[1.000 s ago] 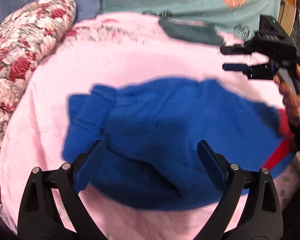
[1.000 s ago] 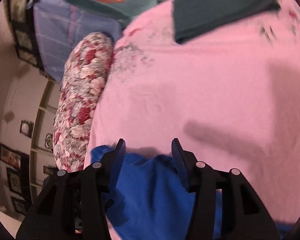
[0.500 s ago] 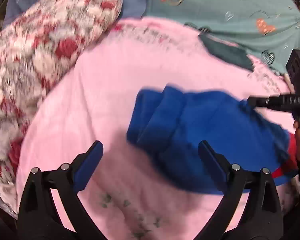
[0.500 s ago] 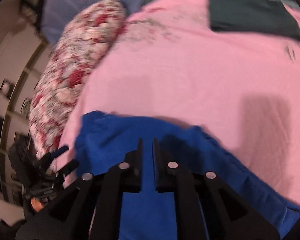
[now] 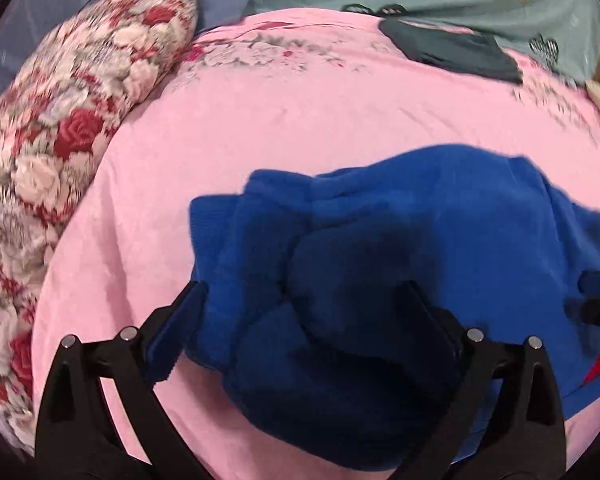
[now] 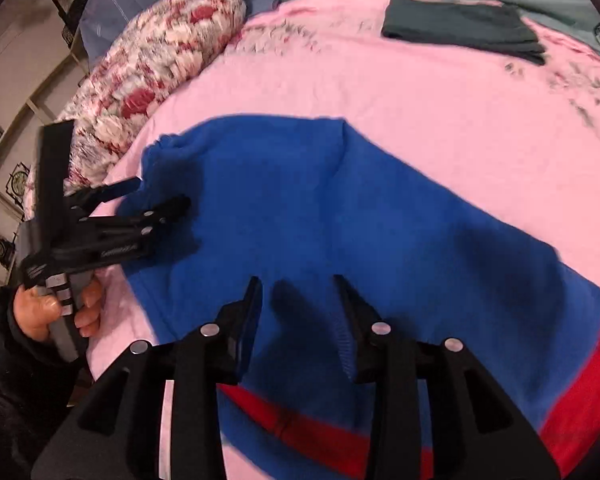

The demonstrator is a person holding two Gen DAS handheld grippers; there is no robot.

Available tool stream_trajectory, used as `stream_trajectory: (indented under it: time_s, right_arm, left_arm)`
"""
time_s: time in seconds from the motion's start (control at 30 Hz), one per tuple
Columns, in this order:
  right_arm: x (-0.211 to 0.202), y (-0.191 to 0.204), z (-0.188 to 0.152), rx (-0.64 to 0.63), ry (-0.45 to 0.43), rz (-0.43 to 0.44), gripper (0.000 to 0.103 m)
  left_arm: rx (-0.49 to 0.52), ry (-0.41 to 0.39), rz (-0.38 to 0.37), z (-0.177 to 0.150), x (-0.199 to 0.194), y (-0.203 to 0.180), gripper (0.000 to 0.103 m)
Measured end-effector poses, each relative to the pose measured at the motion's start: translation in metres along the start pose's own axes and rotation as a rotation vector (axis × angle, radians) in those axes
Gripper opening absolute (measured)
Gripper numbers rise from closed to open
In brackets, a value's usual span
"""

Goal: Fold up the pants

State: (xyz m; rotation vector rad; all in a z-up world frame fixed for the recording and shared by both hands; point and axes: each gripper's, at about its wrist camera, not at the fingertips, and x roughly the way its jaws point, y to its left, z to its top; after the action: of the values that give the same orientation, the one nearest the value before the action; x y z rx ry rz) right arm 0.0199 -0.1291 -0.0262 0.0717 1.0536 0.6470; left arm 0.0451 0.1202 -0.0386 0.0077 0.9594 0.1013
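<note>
Right gripper [image 6: 298, 292] opening over blue pants [image 6: 300, 208] (unlabelled).

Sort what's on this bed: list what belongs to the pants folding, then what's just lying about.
Job:
blue pants
left hand-held gripper, open
right hand-held gripper, open, jaws just opening over the pants

Lying about:
floral pillow
dark folded cloth
pink sheet
</note>
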Motion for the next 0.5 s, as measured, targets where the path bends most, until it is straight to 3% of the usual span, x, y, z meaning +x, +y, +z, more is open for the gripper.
stream_trajectory:
  time_s: [0.07,0.13,0.23,0.33,0.4,0.47,0.5]
  right_arm:
    - [-0.040,-0.005,-0.010,-0.022,-0.110,-0.065,0.039]
    - [-0.091,-0.030,-0.028,0.017,-0.217,-0.192,0.049]
    - [-0.162,-0.093,-0.066,0.178,-0.336,-0.443,0.052]
    - [-0.211,-0.164,-0.106,0.377,-0.362,-0.700,0.053]
    - [-0.224,-0.198,-0.126,0.486,-0.346,-0.680,0.068]
    - [-0.222,-0.219,-0.143,0.574,-0.345,-0.530,0.080]
    - [-0.215,-0.223,-0.147,0.586,-0.336,-0.492,0.080]
  left_arm:
    - [0.000,-0.042,-0.007,0.005,-0.016,-0.003,0.098]
    - [0.069,-0.129,-0.030,0.008,-0.048,-0.031,0.098]
    - [0.182,-0.214,-0.159,0.011,-0.088,-0.089,0.098]
    - [0.297,-0.230,-0.264,0.005,-0.105,-0.151,0.099]
    - [0.345,-0.204,-0.323,-0.001,-0.105,-0.188,0.099]
    - [0.407,-0.173,-0.401,-0.011,-0.100,-0.228,0.099]
    - [0.427,-0.170,-0.412,-0.015,-0.097,-0.242,0.099]
